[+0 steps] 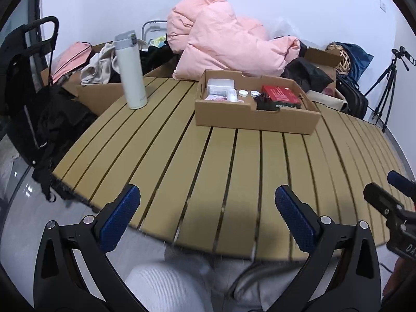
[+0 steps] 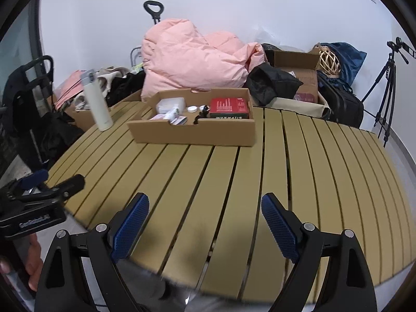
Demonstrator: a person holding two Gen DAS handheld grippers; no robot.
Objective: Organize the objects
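A shallow cardboard tray stands at the far side of the slatted table. In it lie a red box, a clear plastic box, two white caps and small packets. A white thermos stands upright left of the tray. My left gripper is open and empty over the near table edge. My right gripper is open and empty too, beside it.
Behind the table lie a pink duvet, clothes, cardboard boxes, a wicker ball and black bags. A tripod stands at the right. A black trolley is at the left.
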